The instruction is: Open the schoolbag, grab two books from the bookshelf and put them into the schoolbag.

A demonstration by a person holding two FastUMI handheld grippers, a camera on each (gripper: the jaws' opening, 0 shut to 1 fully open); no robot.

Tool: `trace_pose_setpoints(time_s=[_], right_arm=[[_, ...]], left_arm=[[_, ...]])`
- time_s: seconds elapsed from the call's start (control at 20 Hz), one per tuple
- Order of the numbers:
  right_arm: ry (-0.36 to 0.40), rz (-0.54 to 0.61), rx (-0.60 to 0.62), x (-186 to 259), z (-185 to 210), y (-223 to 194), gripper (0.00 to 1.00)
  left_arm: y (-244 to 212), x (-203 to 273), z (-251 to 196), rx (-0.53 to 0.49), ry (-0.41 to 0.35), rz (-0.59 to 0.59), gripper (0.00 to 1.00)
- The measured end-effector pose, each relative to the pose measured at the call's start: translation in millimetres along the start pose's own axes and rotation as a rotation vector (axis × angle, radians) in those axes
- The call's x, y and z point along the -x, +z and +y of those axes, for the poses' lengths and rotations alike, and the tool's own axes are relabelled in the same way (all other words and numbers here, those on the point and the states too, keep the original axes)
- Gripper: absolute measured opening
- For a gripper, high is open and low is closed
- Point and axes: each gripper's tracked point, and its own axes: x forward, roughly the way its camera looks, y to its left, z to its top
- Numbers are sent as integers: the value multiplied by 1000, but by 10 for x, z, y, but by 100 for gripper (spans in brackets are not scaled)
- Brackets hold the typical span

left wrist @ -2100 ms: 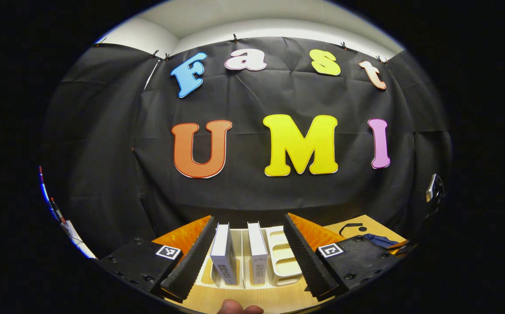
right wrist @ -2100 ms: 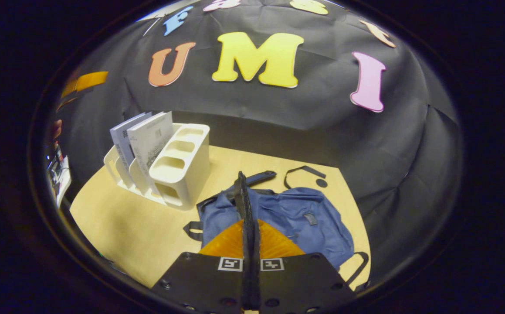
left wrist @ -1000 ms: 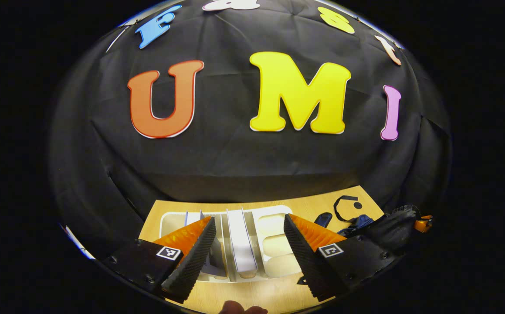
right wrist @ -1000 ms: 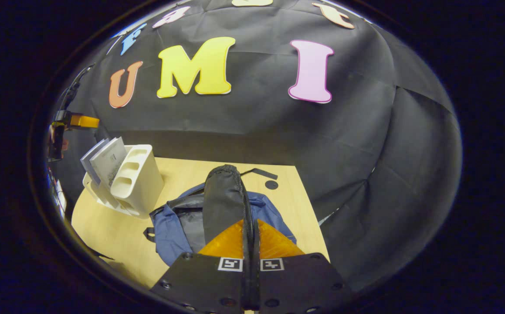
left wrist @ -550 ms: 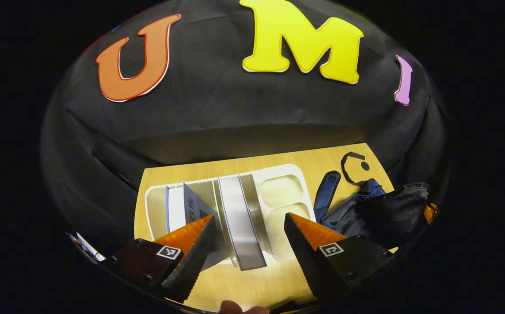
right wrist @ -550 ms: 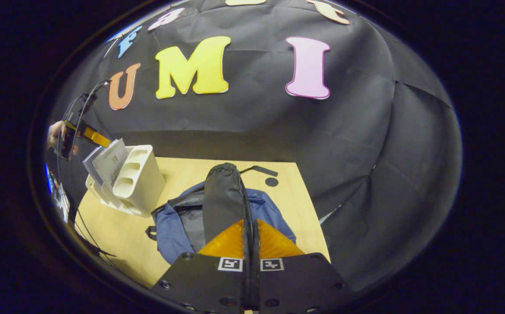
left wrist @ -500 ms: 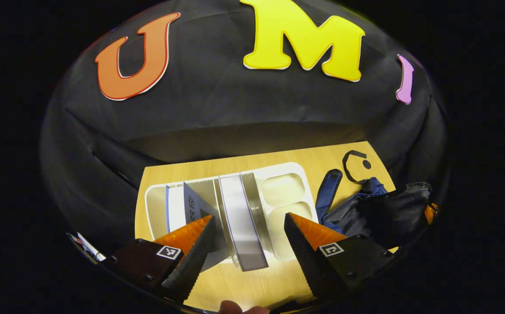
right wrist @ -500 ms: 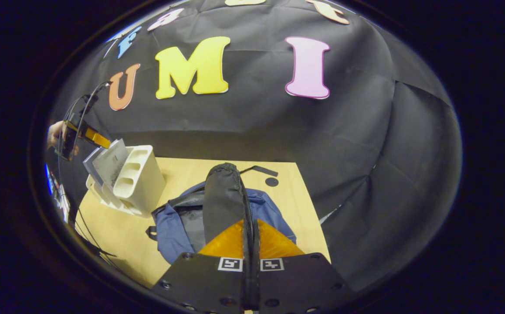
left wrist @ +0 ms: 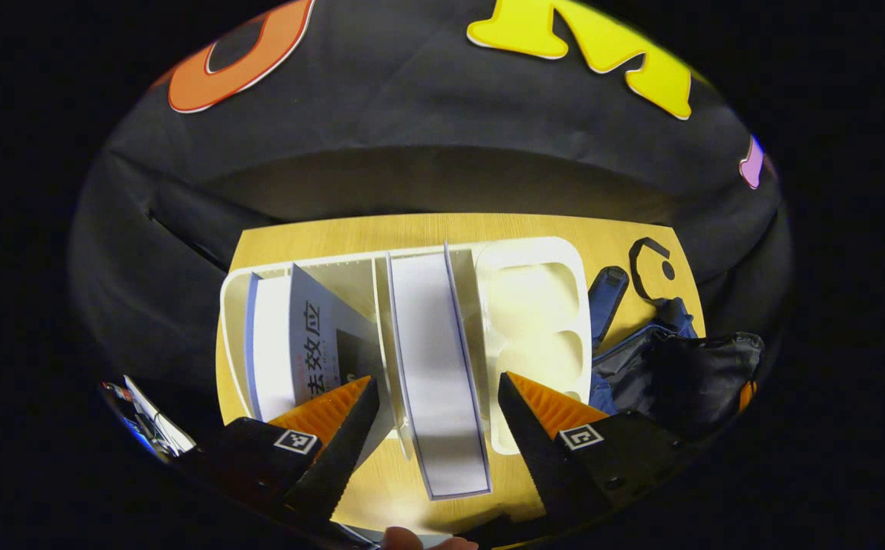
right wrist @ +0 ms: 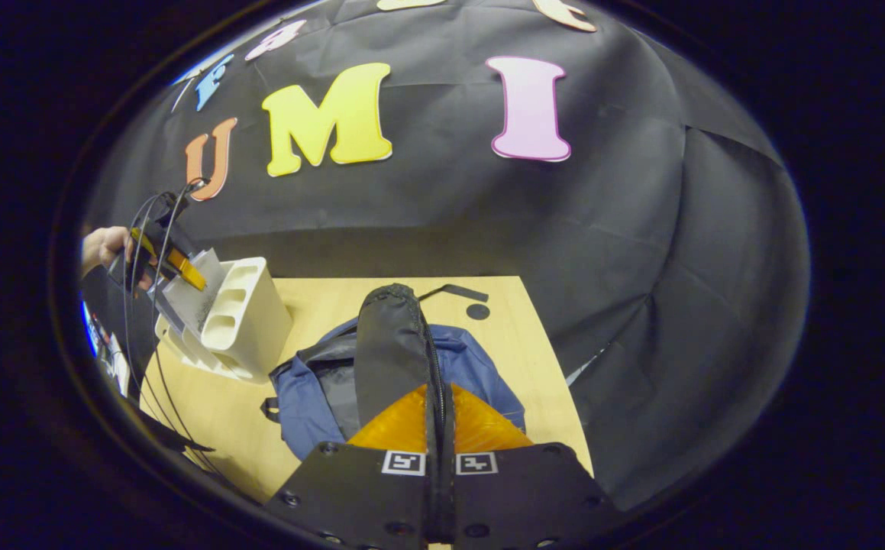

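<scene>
While the right gripper [right wrist: 437, 428] stays pinched together on the schoolbag's [right wrist: 480, 374] raised black flap [right wrist: 389, 344], the left gripper [left wrist: 436, 416] hangs with jaws apart over the white bookshelf [left wrist: 534, 305], straddling the upright book [left wrist: 436, 359] in its middle slot; a second book [left wrist: 312, 336] leans in the slot left of it. The book looks stiff, fairly light and smooth-covered, so it is best pinched across its top edge, well down.
</scene>
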Motion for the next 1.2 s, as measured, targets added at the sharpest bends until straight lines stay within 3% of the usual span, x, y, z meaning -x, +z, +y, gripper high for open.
trace_pose_setpoints(time_s=[0.15,0.3,0.35,0.4,0.5,0.65,0.85,0.9,1.05,1.2], right_arm=[[4,4,-10,-11,-5,-33,0],[3,4,-20,-10,-30,-43,0],[4,3,-24,-16,-28,-50,2],[4,3,-26,-17,-35,-50,0],[5,3,-32,-34,-44,-60,0],[8,1,-35,-41,-51,-81,0],[6,-4,-26,-59,-56,-76,0],[6,-6,-21,-59,-61,-79,0],[9,-14,-10,-44,-33,-55,0],[12,-11,-10,-51,-3,-68,0]], left_arm=[[-41,50,55,-5,34,57,99],[-45,59,104,-25,53,84,91],[-40,41,83,-23,57,100,79],[-38,-2,100,-22,67,109,76],[-84,-54,156,-19,86,136,61],[-161,-27,69,1,85,175,52],[-190,92,11,9,79,186,50],[-193,169,21,3,79,175,43],[-237,546,134,-37,90,136,45],[-342,1003,181,-20,45,104,45]])
